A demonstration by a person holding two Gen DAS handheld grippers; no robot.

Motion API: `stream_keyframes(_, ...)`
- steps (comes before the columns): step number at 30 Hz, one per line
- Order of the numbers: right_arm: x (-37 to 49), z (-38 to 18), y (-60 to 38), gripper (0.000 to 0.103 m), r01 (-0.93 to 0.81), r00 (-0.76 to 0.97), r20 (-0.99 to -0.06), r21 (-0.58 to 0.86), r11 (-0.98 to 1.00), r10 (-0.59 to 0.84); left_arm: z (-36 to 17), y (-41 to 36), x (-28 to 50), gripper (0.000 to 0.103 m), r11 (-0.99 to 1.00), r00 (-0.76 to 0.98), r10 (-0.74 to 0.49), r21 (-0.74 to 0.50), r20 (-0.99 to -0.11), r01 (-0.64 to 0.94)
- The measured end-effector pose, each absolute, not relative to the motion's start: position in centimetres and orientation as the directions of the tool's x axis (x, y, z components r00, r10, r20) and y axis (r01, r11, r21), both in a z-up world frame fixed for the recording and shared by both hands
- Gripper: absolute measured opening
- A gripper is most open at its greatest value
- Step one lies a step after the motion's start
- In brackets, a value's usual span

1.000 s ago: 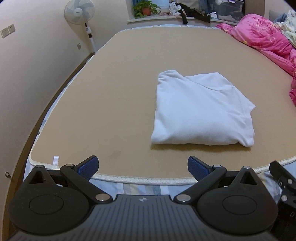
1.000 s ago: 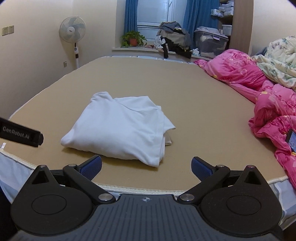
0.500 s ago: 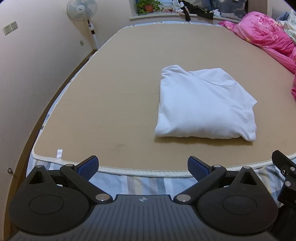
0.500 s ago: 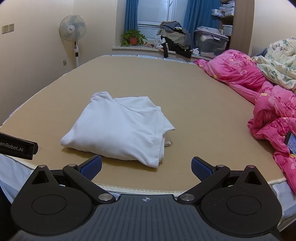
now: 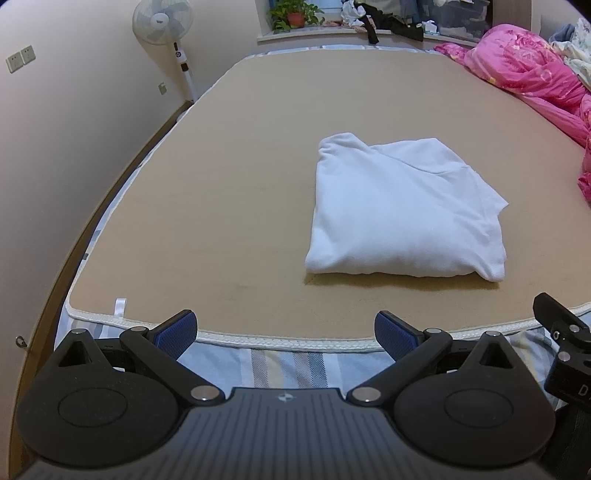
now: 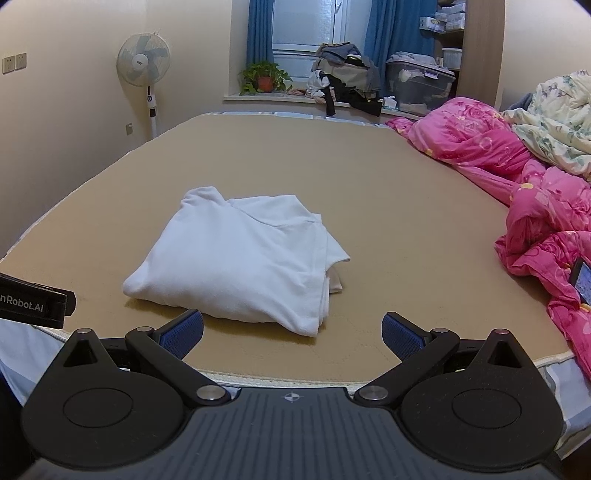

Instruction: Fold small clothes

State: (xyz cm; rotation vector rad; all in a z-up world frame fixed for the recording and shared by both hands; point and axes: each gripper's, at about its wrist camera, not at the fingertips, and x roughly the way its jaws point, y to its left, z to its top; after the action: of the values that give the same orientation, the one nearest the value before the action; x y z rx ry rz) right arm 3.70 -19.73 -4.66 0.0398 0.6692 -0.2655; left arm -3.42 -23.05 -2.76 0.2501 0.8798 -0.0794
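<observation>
A white garment [image 5: 402, 214] lies folded into a compact rectangle on the tan mat [image 5: 240, 177] of the bed; it also shows in the right wrist view [image 6: 240, 258]. My left gripper [image 5: 286, 330] is open and empty, hovering over the bed's front edge, short of the garment. My right gripper [image 6: 291, 330] is open and empty, just in front of the garment's near right corner, not touching it.
A pink quilt [image 6: 535, 206] is piled along the right side of the bed. A standing fan [image 5: 166, 33] is at the far left wall. The windowsill holds a plant [image 6: 264, 77] and piled clothes. Striped sheet [image 5: 288, 362] shows at the mat's front edge.
Both grippers have drawn back slightly from the folded garment and stayed open. The left view now shows more of the striped bed edge. The garment has not moved.
</observation>
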Motion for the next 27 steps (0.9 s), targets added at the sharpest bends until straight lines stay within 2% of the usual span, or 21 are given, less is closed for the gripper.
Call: stream_keyframes(27, 4.4, -5.0, -18.5, 0.102, 0.243, 0.752, -0.623, -0.043, 0.969, -0.216, -3.3, -23.3, -3.6, 0.102, 0.963, 0.633, 0.045, 0.203, -0.773, 0.179)
